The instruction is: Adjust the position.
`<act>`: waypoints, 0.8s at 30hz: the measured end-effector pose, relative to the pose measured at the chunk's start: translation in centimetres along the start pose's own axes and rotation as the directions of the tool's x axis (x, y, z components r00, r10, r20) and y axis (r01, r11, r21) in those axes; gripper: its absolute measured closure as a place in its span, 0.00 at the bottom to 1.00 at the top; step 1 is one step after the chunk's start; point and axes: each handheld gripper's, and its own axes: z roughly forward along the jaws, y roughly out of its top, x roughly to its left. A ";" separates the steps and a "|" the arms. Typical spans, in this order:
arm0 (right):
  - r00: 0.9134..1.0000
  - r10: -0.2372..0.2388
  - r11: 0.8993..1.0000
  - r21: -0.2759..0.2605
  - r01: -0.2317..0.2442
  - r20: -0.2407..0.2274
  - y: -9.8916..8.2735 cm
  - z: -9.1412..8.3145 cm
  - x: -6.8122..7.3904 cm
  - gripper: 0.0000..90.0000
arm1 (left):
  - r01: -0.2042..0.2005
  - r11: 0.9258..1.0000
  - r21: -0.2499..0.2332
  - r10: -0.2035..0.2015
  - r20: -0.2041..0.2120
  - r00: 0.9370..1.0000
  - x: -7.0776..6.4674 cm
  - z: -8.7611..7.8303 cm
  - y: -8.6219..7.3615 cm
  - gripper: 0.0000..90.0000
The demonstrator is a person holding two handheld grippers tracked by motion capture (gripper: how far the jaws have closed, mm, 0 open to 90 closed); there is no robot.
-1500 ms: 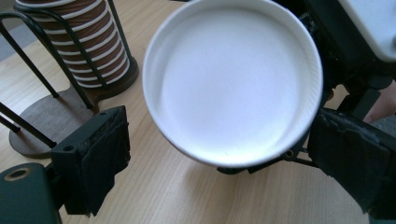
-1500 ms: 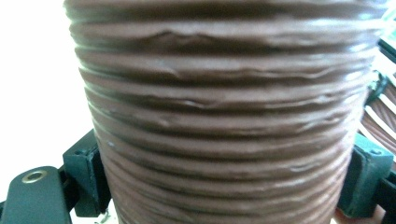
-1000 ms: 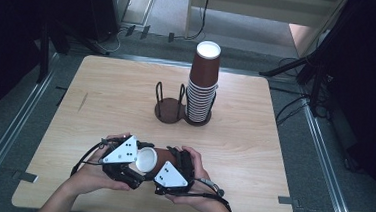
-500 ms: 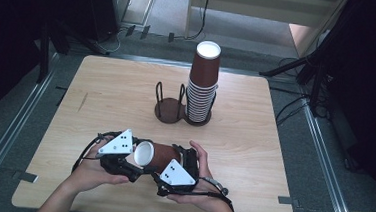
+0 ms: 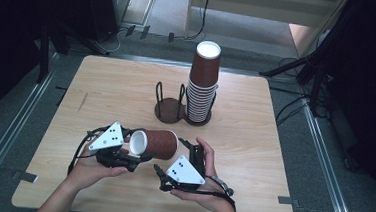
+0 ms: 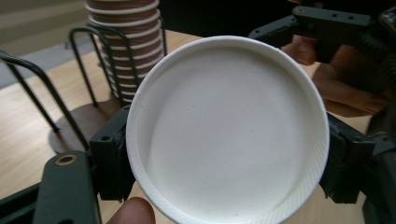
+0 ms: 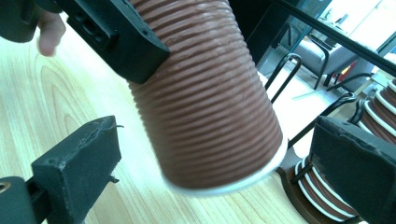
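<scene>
High view: one ribbed brown paper cup (image 5: 156,144), white base (image 6: 228,128) towards the left hand, held on its side above the wooden table (image 5: 254,135) near its front edge. Left gripper (image 5: 131,157) clamped on the cup near its base. Right gripper (image 7: 205,163) spread wide, black foam pads clear of the cup's wall. Behind: one tall stack of like cups (image 5: 201,84), beside one wire-loop holder (image 5: 169,104) on a round base.

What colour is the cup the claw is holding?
The cup is reddish-brown with ridges outside and white inside; the right gripper view shows the outside best.
</scene>
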 end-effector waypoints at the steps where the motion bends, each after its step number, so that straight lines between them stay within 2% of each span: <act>1: 1.000 0.006 1.000 -0.002 -0.006 0.002 0.0 0.0 -0.1 0.02 | -0.001 1.000 -0.006 0.001 -0.012 1.000 0.1 -0.1 0.0 0.25; 5: 0.999 0.025 1.000 -0.010 -0.025 0.020 0.2 0.0 -0.2 0.02 | 0.020 0.998 -0.051 -0.022 -0.042 0.999 0.5 -0.5 -0.1 0.25; 9: 0.998 0.055 0.998 -0.019 -0.054 0.035 0.3 -0.1 -0.4 0.02 | 0.030 0.995 -0.095 -0.038 -0.086 0.996 0.7 -0.8 -0.1 0.25; 11: 0.996 0.073 0.997 -0.025 -0.072 0.044 0.3 0.0 -0.5 0.02 | 0.041 0.992 -0.118 -0.052 -0.093 0.994 0.8 -0.9 -0.1 0.25; 13: 0.994 0.095 0.995 -0.027 -0.094 0.049 0.3 0.0 -0.6 0.05 | 0.049 0.991 -0.128 -0.064 -0.118 0.991 0.9 -1.0 -0.1 0.25; 15: 0.993 0.104 0.994 -0.030 -0.103 0.055 0.2 0.0 -0.7 0.07 | 0.061 0.987 -0.146 -0.079 -0.123 0.989 1.0 -1.1 -0.1 0.25; 17: 0.993 0.100 0.995 -0.029 -0.098 0.062 0.2 0.1 -0.6 0.07 | 0.053 0.987 -0.154 -0.075 -0.135 0.988 1.0 -1.1 -0.1 0.25; 20: 0.989 0.128 0.991 -0.036 -0.125 0.077 0.2 0.3 -0.4 0.09 | 0.059 0.983 -0.175 -0.087 -0.158 0.984 1.0 -1.2 -0.2 0.25; 24: 0.979 0.184 0.982 -0.054 -0.180 0.088 0.2 0.4 -0.4 0.10 | 0.068 0.981 -0.183 -0.098 -0.160 0.982 1.1 -1.2 -0.2 0.25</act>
